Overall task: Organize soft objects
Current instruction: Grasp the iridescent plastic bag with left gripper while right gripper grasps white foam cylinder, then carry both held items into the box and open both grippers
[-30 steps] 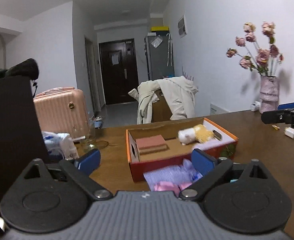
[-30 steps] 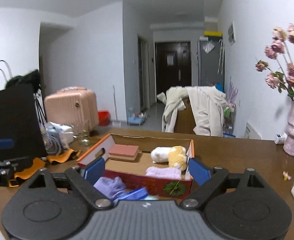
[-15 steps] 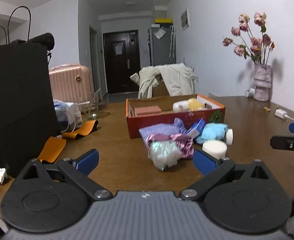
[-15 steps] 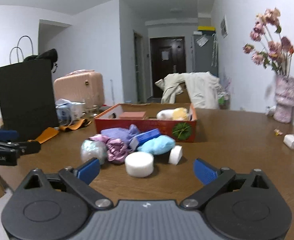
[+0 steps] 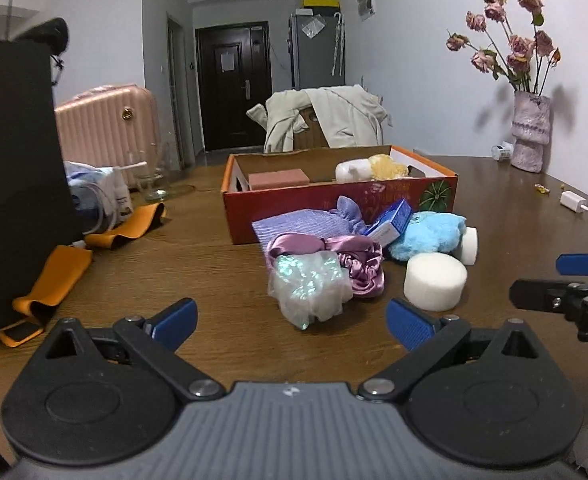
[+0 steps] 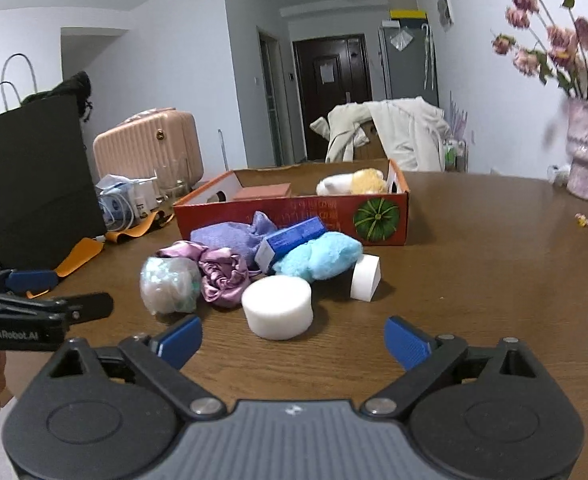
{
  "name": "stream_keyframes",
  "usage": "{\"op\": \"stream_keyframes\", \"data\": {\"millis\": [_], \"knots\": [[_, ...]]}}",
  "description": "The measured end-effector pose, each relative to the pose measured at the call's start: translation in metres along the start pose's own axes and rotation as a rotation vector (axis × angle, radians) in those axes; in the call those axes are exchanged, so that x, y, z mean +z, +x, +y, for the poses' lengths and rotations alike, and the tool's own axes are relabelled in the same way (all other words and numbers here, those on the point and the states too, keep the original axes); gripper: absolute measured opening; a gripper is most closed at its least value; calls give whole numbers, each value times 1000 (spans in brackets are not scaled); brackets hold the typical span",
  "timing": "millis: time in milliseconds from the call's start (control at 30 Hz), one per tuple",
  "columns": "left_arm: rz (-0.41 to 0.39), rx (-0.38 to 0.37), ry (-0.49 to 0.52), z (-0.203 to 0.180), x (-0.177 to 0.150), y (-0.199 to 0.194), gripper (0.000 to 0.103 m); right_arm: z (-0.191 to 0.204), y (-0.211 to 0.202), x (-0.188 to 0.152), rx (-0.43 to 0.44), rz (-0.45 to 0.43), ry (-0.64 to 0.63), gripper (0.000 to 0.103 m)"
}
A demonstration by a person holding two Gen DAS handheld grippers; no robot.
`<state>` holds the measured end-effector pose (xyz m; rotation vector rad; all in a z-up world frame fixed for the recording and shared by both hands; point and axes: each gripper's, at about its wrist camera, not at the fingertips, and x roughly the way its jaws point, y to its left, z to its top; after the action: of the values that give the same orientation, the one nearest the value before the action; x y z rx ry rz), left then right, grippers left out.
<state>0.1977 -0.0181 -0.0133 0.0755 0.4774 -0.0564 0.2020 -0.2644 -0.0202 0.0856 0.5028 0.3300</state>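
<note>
Left gripper (image 5: 292, 318): your jaws are spread wide with nothing between them; the table shows bare in the gap.
Right gripper (image 6: 294, 340): your jaws stand wide and are closing a little at this moment; nothing is between the pads.
Soft pile: in your left view it sits at 12 o'clock on the brown table (image 5: 222, 280), in front of the red box (image 5: 334, 204).
Iridescent pouf (image 5: 308, 282): the nearest piece to your left jaws, touching the purple satin scrunchie (image 5: 358, 260) at its 2 o'clock.
White foam cylinder (image 6: 277, 306): straight ahead of your right jaws at 12 o'clock, close to them.
Blue plush (image 6: 320, 254): behind the cylinder, touching the blue packet (image 6: 290, 238) and the lavender pouch (image 6: 230, 236).
Small white foam block (image 6: 366, 272): at 1 o'clock from the cylinder, just beside the plush.
Box contents: a pink block (image 5: 279, 179) at the left, a white and yellow soft toy (image 5: 370, 168) at the right.
Black bag (image 5: 14, 184): at 9 o'clock in your left view.
Vase of flowers (image 5: 528, 136): at 2 o'clock, well apart from the pile.
</note>
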Motion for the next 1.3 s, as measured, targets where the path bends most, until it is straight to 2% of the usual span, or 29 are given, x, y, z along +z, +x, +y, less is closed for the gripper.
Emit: {"op": "stream_keyframes", "data": {"millis": [100, 133, 200, 267, 300, 367, 400, 433, 467, 567, 733, 1067, 1200, 1300], "knots": [[12, 25, -15, -3, 4, 25, 102, -5, 24, 4, 20, 27, 17, 92], [11, 20, -27, -2, 6, 32, 99, -6, 34, 5, 22, 38, 18, 90], [15, -10, -63, 1, 9, 48, 89, -5, 52, 7, 18, 58, 10, 87], [39, -36, -103, 5, 13, 64, 72, -4, 69, 8, 13, 82, -2, 83], [56, -43, -118, 6, 14, 71, 67, -3, 75, 9, 13, 89, -9, 81], [84, -62, -138, 10, 14, 83, 52, -2, 85, 11, 30, 94, -9, 71], [87, -71, -144, 12, 14, 84, 50, -2, 88, 12, 42, 98, -6, 67], [88, -80, -146, 13, 14, 85, 48, -1, 91, 13, 56, 98, -2, 58], [89, -87, -143, 14, 14, 84, 47, 0, 92, 14, 66, 96, 2, 51], [100, -100, -150, 16, 12, 78, 42, 3, 93, 14, 59, 93, 5, 49], [99, -108, -167, 23, 11, 55, 40, 9, 78, 11, 61, 97, -2, 47], [4, -110, -155, 23, 14, -12, 40, 24, 16, 6, 86, 34, -10, 47], [-19, -151, -172, 25, 28, -14, 40, 18, 5, 16, 110, -1, 3, 47], [-65, -170, -139, 23, 55, -4, 40, 12, 7, 37, 113, -33, -32, 47]]}}
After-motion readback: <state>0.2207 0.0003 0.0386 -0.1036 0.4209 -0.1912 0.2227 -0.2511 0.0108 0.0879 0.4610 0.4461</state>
